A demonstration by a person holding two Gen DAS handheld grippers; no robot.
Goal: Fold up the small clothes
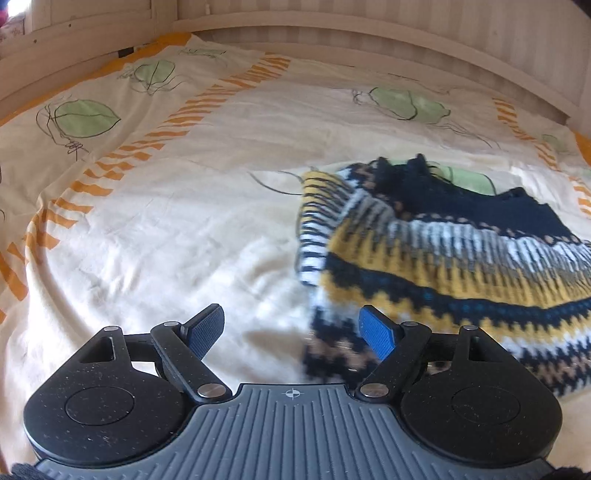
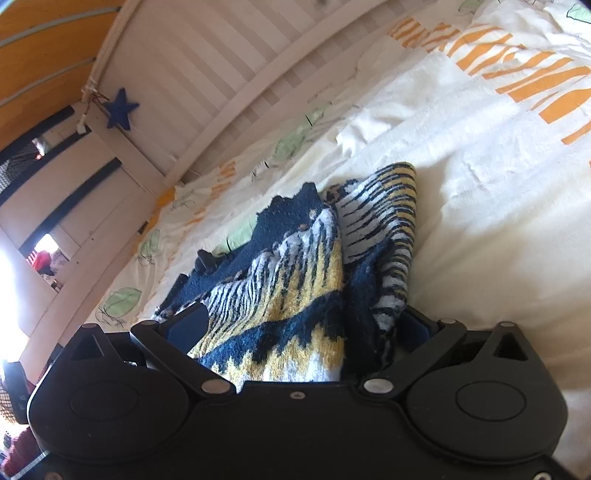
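Observation:
A knitted sweater [image 1: 436, 258] in navy, yellow, white and grey lies on the bed sheet [image 1: 166, 229], partly folded, at the right of the left wrist view. My left gripper [image 1: 291, 332] hovers over the sheet at the sweater's left edge, open, with nothing between its blue pads [image 1: 376, 332]. In the right wrist view the sweater [image 2: 288, 295] lies bunched between the fingers of my right gripper [image 2: 303, 325] and reaches deep into its throat. Those jaws stand very wide, and the fabric touches both pads [image 2: 188, 325] without looking squeezed.
The cream sheet has orange stripes [image 1: 122, 162] and green leaf prints [image 1: 85, 118]. A white slatted bed rail [image 1: 369, 33] runs along the far side. A blue star [image 2: 120, 109] hangs on the rail post. Bare sheet lies left of the sweater.

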